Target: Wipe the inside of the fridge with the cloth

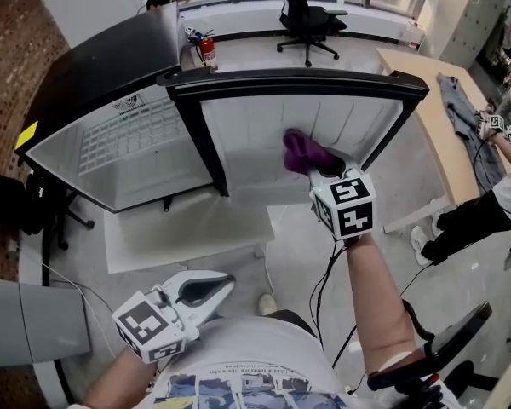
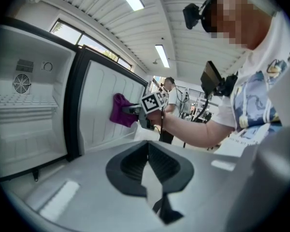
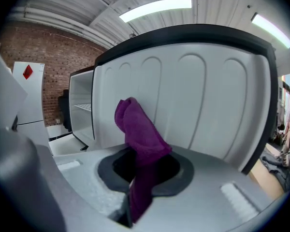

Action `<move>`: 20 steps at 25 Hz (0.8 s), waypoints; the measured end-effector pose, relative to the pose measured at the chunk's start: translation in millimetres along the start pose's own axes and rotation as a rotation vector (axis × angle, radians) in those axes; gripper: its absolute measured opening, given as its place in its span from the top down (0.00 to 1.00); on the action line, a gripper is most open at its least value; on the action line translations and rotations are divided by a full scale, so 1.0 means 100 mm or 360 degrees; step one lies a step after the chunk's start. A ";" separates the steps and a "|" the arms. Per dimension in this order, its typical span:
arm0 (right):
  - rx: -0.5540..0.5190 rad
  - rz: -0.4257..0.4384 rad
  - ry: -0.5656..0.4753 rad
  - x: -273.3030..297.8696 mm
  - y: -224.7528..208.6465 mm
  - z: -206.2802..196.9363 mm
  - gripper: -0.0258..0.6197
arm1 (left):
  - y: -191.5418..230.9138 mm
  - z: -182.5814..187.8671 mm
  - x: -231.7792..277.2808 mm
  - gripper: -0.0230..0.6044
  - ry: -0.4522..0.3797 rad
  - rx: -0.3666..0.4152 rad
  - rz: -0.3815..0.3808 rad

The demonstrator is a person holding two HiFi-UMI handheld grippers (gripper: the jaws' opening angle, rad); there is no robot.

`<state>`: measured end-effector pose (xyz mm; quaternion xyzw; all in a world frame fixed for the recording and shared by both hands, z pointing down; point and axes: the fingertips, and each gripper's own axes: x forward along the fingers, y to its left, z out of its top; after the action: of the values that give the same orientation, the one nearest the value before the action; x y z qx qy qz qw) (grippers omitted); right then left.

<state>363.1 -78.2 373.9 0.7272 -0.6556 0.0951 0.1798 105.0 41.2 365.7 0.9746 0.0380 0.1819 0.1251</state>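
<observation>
The small fridge (image 1: 123, 147) stands with its door (image 1: 315, 113) swung wide, white liner facing me. A purple cloth (image 1: 305, 152) is pinched in my right gripper (image 1: 321, 169), which is shut on it and holds it up against the door's ribbed inner liner (image 3: 203, 95). In the right gripper view the cloth (image 3: 139, 129) rises out of the jaws, its top touching or just short of the liner. My left gripper (image 1: 215, 286) hangs low near my body, shut, nothing in it. From the left gripper view I see the fridge's inside (image 2: 29, 115) with its wire shelf and the cloth (image 2: 122, 111) on the door.
A pale mat (image 1: 187, 233) lies on the floor before the fridge. Behind it are a fire extinguisher (image 1: 206, 49) and an office chair (image 1: 309, 15). A wooden table (image 1: 430, 100) with grey fabric (image 1: 464, 113) and another person (image 1: 494, 207) are at the right.
</observation>
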 end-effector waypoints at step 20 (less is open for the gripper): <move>0.0073 -0.0387 0.0067 -0.65 -1.11 -0.45 0.88 | -0.32 0.03 0.43 0.95 0.0028 0.0043 -0.0111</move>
<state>469.4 7.8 375.6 0.8031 -0.5563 0.1028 0.1872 145.1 77.0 369.7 0.9726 0.0756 0.1856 0.1179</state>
